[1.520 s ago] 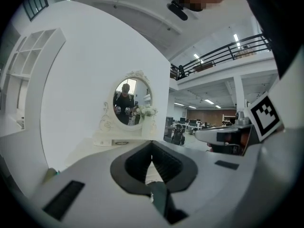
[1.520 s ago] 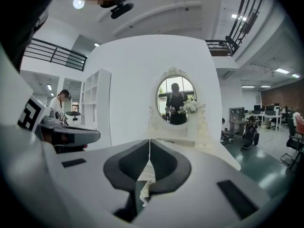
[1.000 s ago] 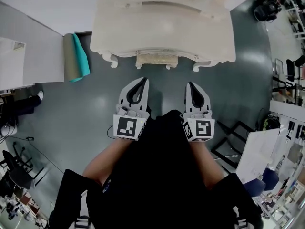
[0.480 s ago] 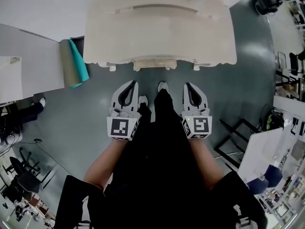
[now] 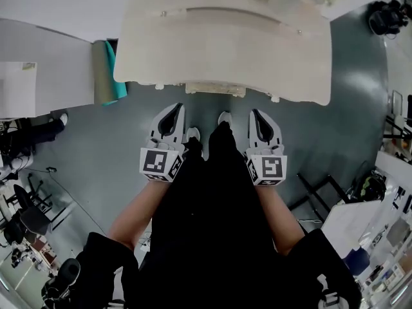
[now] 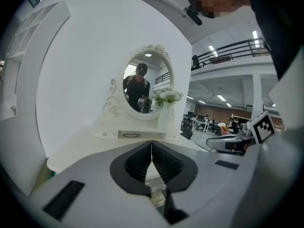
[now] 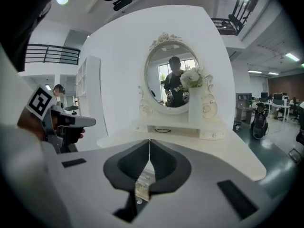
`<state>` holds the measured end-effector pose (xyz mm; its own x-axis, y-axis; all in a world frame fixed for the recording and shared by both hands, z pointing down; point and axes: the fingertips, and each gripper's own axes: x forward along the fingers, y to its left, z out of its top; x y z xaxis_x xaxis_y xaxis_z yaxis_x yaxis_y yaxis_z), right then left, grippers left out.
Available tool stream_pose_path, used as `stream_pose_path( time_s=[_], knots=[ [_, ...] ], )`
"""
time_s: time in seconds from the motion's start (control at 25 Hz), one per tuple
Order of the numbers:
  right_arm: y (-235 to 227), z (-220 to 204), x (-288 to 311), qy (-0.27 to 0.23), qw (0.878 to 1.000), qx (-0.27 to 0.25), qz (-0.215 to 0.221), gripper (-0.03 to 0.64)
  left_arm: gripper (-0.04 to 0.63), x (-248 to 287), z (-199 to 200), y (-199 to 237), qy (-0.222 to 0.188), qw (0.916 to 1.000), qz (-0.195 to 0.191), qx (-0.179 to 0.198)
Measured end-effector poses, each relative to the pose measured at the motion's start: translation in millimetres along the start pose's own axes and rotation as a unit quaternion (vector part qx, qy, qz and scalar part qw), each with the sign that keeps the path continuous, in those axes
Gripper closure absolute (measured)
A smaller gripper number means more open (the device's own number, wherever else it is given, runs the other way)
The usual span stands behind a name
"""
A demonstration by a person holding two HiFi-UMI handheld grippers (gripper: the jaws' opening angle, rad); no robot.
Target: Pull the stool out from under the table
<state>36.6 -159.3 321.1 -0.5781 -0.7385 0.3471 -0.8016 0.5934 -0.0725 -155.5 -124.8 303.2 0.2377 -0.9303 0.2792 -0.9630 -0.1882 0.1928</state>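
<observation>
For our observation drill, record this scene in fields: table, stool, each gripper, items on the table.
table: cream dressing table
stool: tucked under the table, front edge showing
left gripper: shut, empty, short of the stool
right gripper: shut, empty, short of the stool
on top: oval mirror, vase of flowers

Stool (image 5: 215, 89) is mostly hidden under the counter (image 5: 225, 50); only its front edge is seen, top centre of the head view. Counter's far side is cut off by the top edge. Shoes (image 5: 223, 117) are largely covered by black clothing (image 5: 212, 224). Reflected figure in the mirror (image 7: 161, 75) is too small to be told.
</observation>
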Motion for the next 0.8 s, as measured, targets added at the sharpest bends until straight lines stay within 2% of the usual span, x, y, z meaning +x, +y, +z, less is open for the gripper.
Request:
stream_pose_path(
  time_s=[0.08,0.16,0.32,0.44,0.6,0.72,0.8],
  knots=[
    [-2,-10,2,0.005,1.000,-0.005,0.009,0.597,0.580,5,-10,5,0.005,0.9999,0.010,-0.004],
    [-4,-21,1,0.016,1.000,-0.006,0.007,0.597,0.580,7,-19,5,0.014,0.9999,0.005,0.003],
    [-1,-54,8,0.048,0.999,-0.022,0.011,0.597,0.580,9,-40,-6,0.014,0.9975,-0.042,0.055],
    [-2,-85,17,0.054,0.998,-0.029,0.007,0.597,0.580,13,-67,-15,0.027,0.9956,-0.078,0.044],
    [-6,-128,28,0.043,0.999,-0.016,0.002,0.597,0.579,25,-113,-19,0.058,0.9925,-0.103,0.032],
    [-17,-160,41,0.065,0.997,-0.028,0.011,0.597,0.578,44,-145,-17,0.057,0.9923,-0.104,0.034],
    [-25,-190,52,0.089,0.996,-0.029,0.013,0.597,0.578,53,-167,-5,0.053,0.9942,-0.087,0.035]
  ],
)
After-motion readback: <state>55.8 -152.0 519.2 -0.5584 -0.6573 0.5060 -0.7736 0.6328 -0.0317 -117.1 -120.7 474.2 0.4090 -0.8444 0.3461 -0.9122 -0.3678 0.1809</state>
